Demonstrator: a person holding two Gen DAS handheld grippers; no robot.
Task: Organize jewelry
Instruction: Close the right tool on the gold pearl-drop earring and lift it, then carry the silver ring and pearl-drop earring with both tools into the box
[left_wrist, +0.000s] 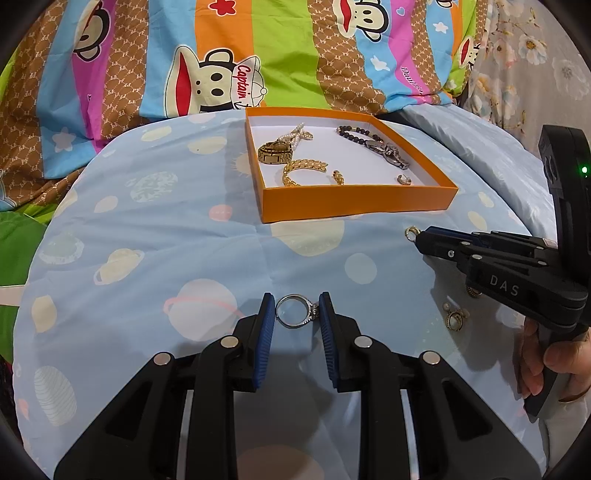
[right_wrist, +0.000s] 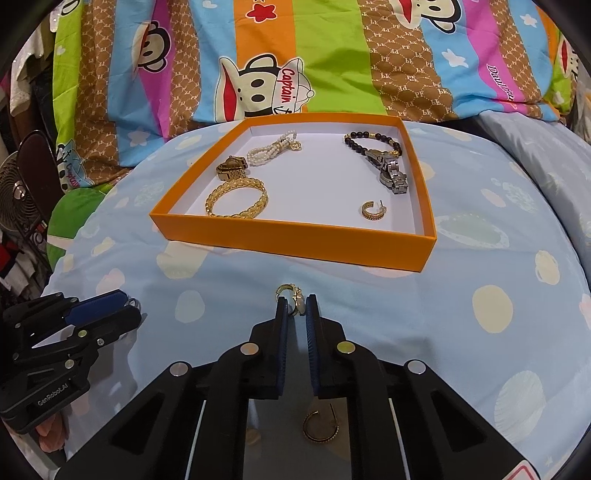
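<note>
My left gripper (left_wrist: 297, 312) is shut on a silver ring (left_wrist: 293, 311) just above the blue bedsheet. My right gripper (right_wrist: 296, 305) is shut on a small gold earring (right_wrist: 291, 295); it also shows at the right of the left wrist view (left_wrist: 419, 240). The orange box (left_wrist: 354, 201) lies ahead and holds a gold watch (left_wrist: 275, 151), a pearl bracelet (left_wrist: 297, 134), a gold bangle (left_wrist: 301, 170), a dark bead bracelet (left_wrist: 356, 133), a silver watch (left_wrist: 391, 155), a gold hoop and a small ring. The box also shows in the right wrist view (right_wrist: 295, 240).
A gold hoop earring (right_wrist: 319, 426) lies on the sheet under my right gripper. More small gold earrings (left_wrist: 456, 317) lie on the sheet at the right. A striped cartoon blanket (left_wrist: 221, 55) rises behind the box. A fan (right_wrist: 18, 199) stands at far left.
</note>
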